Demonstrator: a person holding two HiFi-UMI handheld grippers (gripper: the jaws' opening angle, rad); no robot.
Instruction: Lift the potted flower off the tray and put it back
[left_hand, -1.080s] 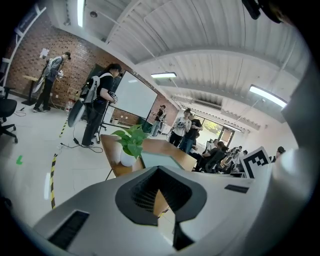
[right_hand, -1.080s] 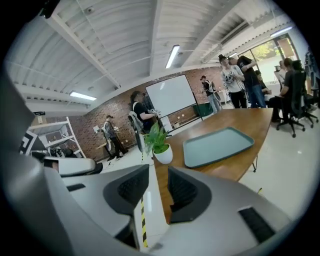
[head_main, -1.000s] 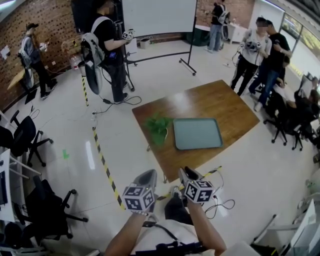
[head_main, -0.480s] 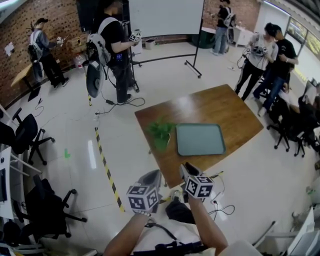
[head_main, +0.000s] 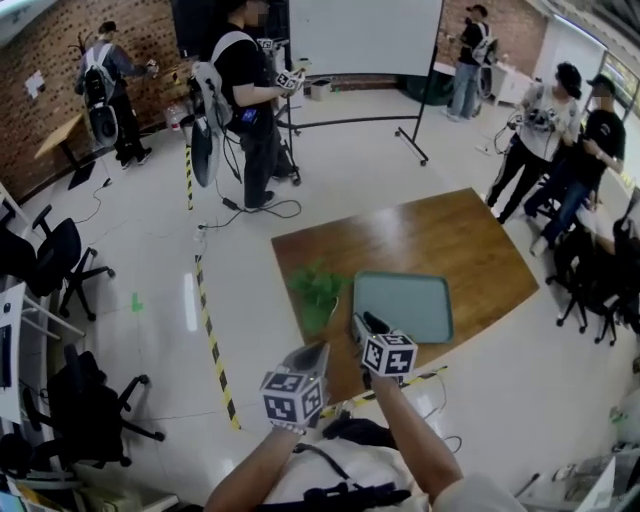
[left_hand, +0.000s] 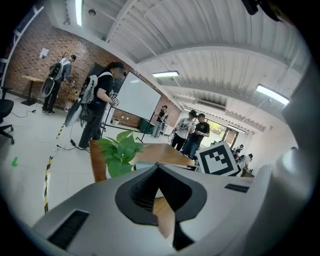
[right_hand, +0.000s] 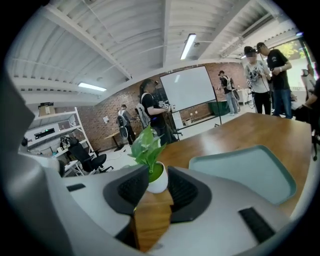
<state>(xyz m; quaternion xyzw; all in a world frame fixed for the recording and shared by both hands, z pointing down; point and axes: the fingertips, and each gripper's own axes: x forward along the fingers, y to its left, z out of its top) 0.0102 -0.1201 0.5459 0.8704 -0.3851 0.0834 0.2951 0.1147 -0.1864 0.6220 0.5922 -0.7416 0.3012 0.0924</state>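
Right tool (head_main: 362, 324), jaws apart, hovers over table (head_main: 430, 235) beside tray (head_main: 412, 302) edge.

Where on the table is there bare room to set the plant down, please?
The tray is empty. The table is also bare wood from the tray and plant back to its far edge. It is tight only at the near edge, where plant, tray and right gripper sit close together.

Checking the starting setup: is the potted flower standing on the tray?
No, the potted flower stands on the wooden table beside the tray, which lies bare.
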